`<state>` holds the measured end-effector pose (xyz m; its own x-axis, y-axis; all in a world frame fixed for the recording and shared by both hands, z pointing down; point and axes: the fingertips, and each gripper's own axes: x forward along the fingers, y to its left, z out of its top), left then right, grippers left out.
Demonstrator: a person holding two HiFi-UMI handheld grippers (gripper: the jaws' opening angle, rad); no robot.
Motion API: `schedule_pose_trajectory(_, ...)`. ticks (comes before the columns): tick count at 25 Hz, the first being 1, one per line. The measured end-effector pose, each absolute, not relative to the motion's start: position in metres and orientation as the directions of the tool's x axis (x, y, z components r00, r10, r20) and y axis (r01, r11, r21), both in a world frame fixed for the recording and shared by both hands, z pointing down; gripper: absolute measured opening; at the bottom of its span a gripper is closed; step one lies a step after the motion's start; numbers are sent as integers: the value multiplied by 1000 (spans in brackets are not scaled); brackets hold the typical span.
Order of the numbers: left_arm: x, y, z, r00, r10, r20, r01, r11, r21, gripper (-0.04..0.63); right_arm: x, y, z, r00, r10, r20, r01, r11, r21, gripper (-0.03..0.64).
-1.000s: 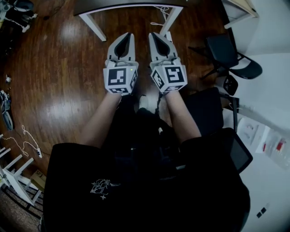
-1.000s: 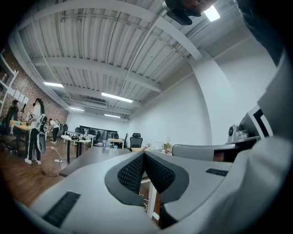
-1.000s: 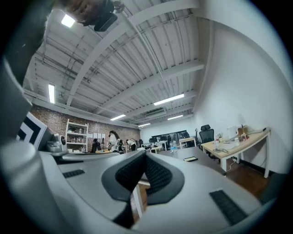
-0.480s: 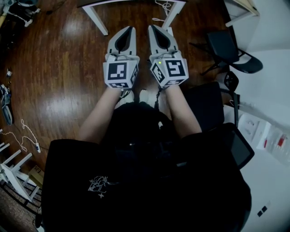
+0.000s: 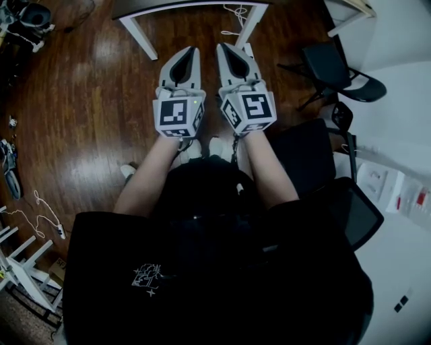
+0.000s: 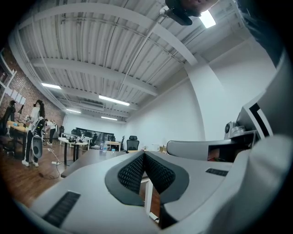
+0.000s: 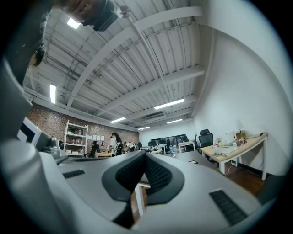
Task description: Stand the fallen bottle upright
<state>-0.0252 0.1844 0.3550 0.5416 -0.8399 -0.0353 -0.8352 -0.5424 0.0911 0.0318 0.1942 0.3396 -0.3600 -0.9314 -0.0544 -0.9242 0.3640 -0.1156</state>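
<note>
Head view: left gripper and right gripper, side by side, both closed and empty, aim at the far table; no bottle shows.

Left gripper view: table ahead, bottle not found.

Right gripper view: same.

We cannot judge its axis or the nearer hand.

Head view, counted. Grippers: two, the left gripper and the right gripper. Marker cubes: two, the left cube and the right cube. Bare forearms: two. Tables: one dark-topped table, with two white legs showing. Black chairs: two, one folding chair at the upper right and one office chair just beside the right forearm.

Right gripper view, counted. Shelf units: one white shelf unit against the brick wall. Desks at the right wall: one light desk.
</note>
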Motion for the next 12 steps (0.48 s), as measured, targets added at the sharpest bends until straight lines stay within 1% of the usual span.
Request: schedule_pose_trajectory(12,-17,178,349,551,-834,-37,-829,-552,86,-6,37,187,333,-355,-933,-55,-927,359,-110,18)
